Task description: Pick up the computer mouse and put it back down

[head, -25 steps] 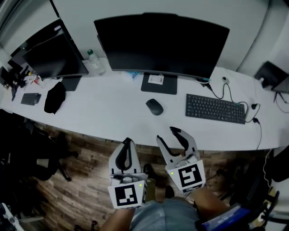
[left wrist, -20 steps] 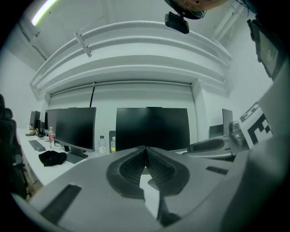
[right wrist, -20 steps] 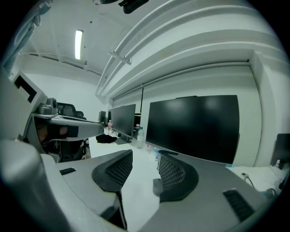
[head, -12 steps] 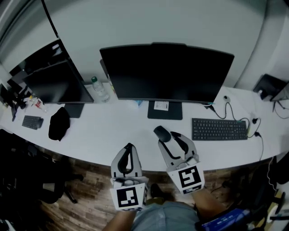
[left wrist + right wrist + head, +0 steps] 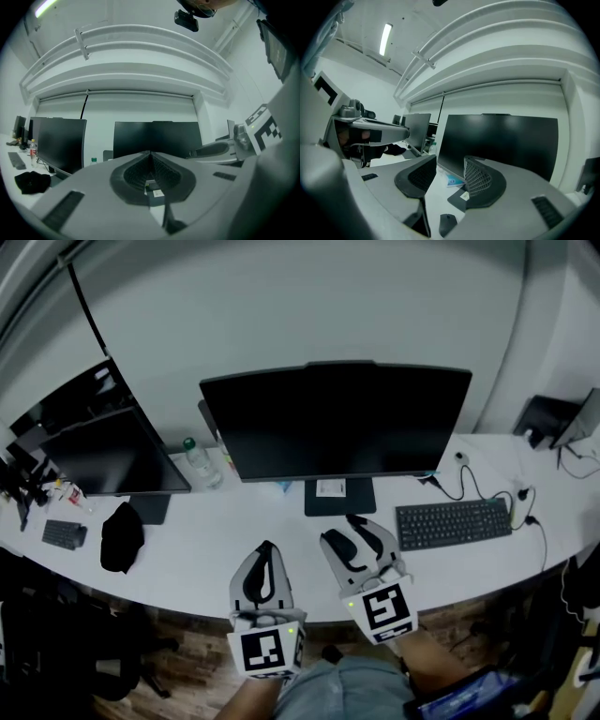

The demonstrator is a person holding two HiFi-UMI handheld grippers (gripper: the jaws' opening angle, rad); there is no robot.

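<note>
The black computer mouse (image 5: 447,224) lies on the white desk (image 5: 216,531), seen low through the gap of my right gripper (image 5: 450,164). That gripper's jaws are opening and stand apart with nothing between the pads. In the head view my right gripper (image 5: 342,529) hangs over the desk in front of the monitor stand, and its jaws cover the mouse. My left gripper (image 5: 267,547) sits to its left over the desk's front edge. In the left gripper view the left gripper (image 5: 151,157) has its ribbed pads pressed together on nothing.
A wide dark monitor (image 5: 333,423) stands at the middle back, a keyboard (image 5: 453,521) with cables to its right. At the left are a second monitor (image 5: 103,460), a water bottle (image 5: 195,463), a black pouch (image 5: 122,535) and a small keypad (image 5: 64,533).
Both grippers have moved forward from off the desk's front edge to over the desk. The mouse, earlier clear ahead of the right gripper, now lies under its jaws in the head view.
</note>
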